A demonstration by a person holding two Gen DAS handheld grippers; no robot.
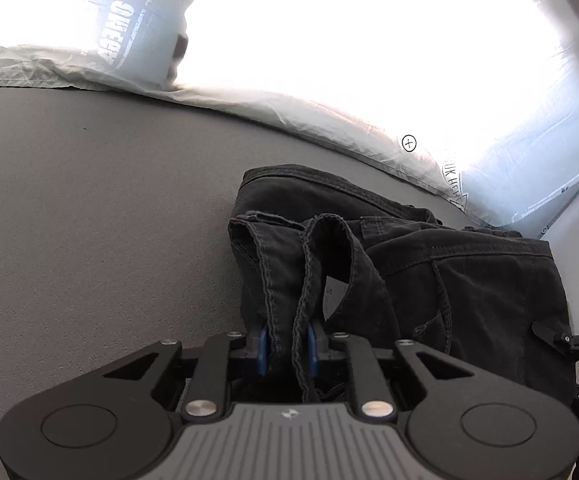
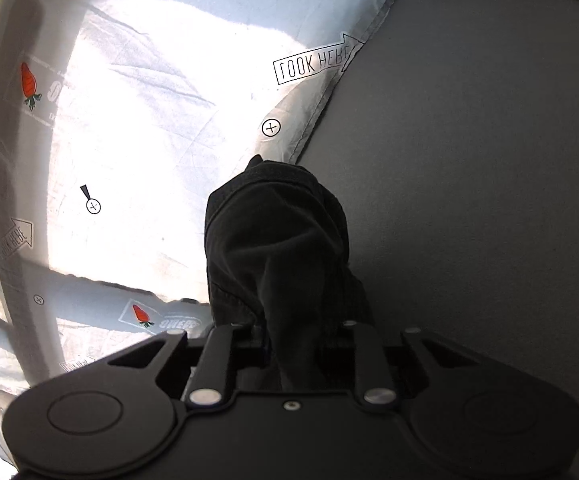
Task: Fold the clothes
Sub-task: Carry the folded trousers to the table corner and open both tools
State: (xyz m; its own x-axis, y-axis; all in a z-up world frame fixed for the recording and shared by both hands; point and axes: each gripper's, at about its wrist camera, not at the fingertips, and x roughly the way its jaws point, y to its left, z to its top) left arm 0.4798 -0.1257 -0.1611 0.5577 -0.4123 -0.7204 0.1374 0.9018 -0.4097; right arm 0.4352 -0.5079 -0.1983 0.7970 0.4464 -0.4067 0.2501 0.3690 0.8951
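Handling: dark trousers [image 1: 429,264], soft, limp, fairly heavy cloth; your left gripper [image 1: 288,344] clamps the hems; your right gripper [image 2: 289,340] clamps bunched fabric, lower centre.

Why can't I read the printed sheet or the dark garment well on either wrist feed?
Left wrist view: sunlight blows the printed sheet out to white, though the dark garment keeps its stitching. Right wrist view: the same glare hits the sheet, and the garment in the right claw is nearly featureless black. Both views bend straight edges, fisheye style.
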